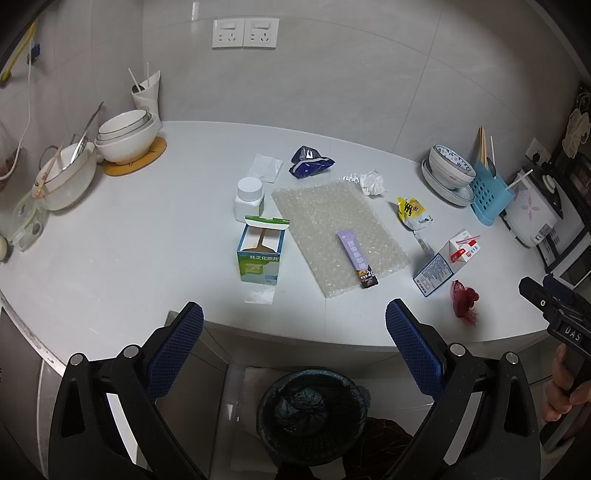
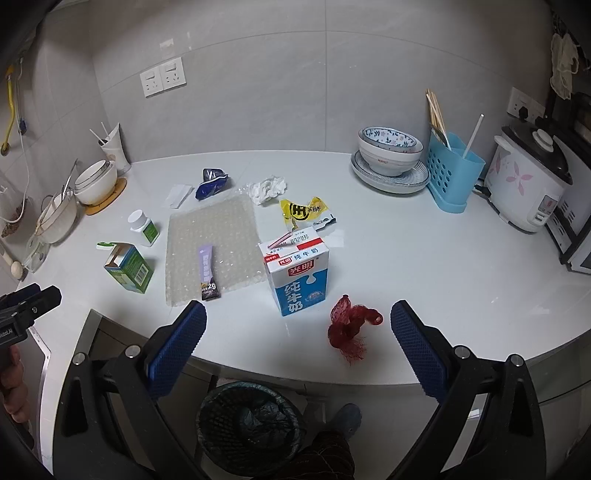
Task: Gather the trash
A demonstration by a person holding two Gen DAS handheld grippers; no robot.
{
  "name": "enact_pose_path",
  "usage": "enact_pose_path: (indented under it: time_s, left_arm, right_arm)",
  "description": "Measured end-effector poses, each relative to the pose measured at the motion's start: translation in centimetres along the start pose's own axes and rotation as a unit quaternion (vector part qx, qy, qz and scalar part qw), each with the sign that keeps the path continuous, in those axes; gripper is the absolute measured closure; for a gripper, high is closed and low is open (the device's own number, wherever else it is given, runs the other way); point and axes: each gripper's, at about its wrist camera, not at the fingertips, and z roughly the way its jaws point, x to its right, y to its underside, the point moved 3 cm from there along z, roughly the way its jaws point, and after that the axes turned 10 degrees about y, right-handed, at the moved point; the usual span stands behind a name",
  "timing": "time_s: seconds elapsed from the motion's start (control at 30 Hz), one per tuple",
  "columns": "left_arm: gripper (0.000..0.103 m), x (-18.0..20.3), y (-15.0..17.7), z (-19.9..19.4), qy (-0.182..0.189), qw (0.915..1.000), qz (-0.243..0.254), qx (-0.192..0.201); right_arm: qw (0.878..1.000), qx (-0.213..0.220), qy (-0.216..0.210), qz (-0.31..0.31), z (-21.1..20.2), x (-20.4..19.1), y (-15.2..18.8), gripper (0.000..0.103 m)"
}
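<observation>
Trash lies on the white counter (image 1: 110,258): an open green box (image 1: 260,251) (image 2: 127,271), a white bottle (image 1: 249,199), a bubble-wrap sheet (image 1: 332,229) (image 2: 212,236) with a purple sachet (image 1: 357,258) on it, a blue wrapper (image 1: 309,162), crumpled tissue (image 1: 373,181), a yellow wrapper (image 1: 412,212) (image 2: 304,213), a milk carton (image 2: 297,275) (image 1: 447,264) and red netting (image 2: 349,326) (image 1: 463,302). A black lined bin (image 1: 312,410) (image 2: 251,421) stands on the floor below the counter edge. My left gripper (image 1: 294,349) and right gripper (image 2: 298,349) are both open and empty, held in front of the counter edge.
Stacked white bowls (image 1: 127,134) and a strainer bowl (image 1: 64,175) stand at the back left. A patterned bowl on a plate (image 2: 389,158), a blue utensil holder (image 2: 452,173) and a rice cooker (image 2: 524,184) stand at the back right. Wall sockets (image 1: 245,33) are above.
</observation>
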Motion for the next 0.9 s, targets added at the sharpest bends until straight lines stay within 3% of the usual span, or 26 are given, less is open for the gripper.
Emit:
enact_pose_path:
  time_s: [0.9]
  left_arm:
    - [0.006, 0.36, -0.08, 0.7, -0.011, 0.9999, 0.001, -0.003]
  right_arm:
    - [1.0, -0.003, -0.008, -0.004, 0.26, -0.01, 0.12, 0.007]
